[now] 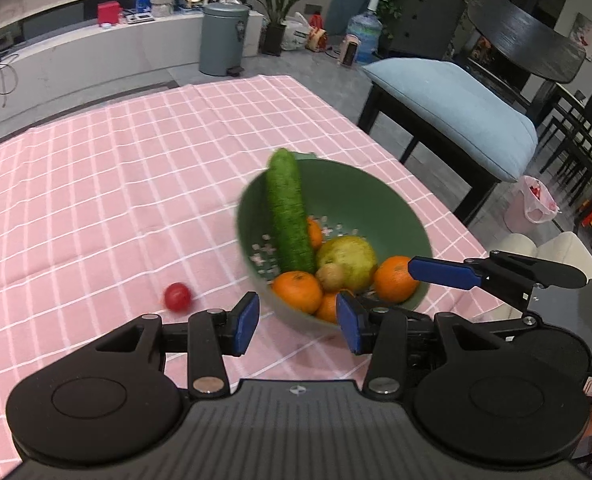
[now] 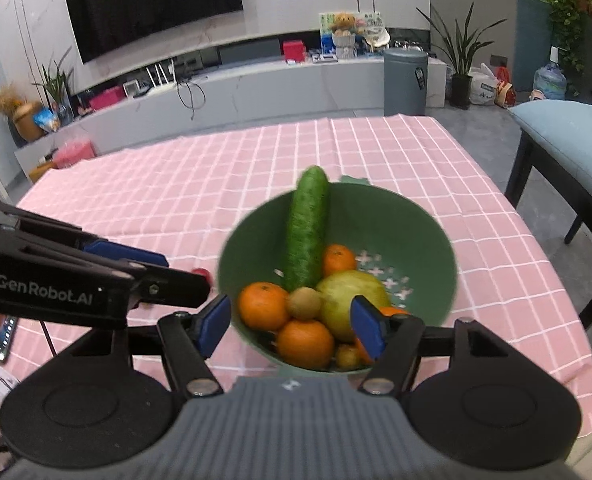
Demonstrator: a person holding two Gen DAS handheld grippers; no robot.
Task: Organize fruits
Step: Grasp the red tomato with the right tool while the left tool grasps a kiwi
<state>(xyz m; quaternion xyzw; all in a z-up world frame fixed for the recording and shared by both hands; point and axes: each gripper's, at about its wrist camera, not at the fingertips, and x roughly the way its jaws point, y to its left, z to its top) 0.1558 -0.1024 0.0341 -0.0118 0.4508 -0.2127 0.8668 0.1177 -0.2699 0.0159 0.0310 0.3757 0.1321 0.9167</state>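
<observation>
A green colander bowl (image 1: 359, 196) (image 2: 411, 232) sits on the pink checked tablecloth (image 1: 96, 184) (image 2: 176, 184). It holds a cucumber (image 1: 288, 216) (image 2: 307, 232) leaning on the far rim, a yellow-green pear (image 1: 349, 256) (image 2: 347, 296), a kiwi (image 1: 331, 277) (image 2: 304, 302) and several oranges (image 1: 297, 291) (image 2: 263, 306). A red tomato (image 1: 178, 297) lies on the cloth left of the bowl. My left gripper (image 1: 297, 328) is open and empty at the bowl's near rim. My right gripper (image 2: 292, 326) is open and empty over the bowl's near side; one of its fingers (image 1: 443, 272) shows in the left wrist view.
A dark bench with a blue cushion (image 1: 455, 112) (image 2: 571, 140) stands right of the table. A grey bin (image 1: 224, 38) (image 2: 405, 80) and potted plants stand beyond the far edge. The table's right edge is close to the bowl.
</observation>
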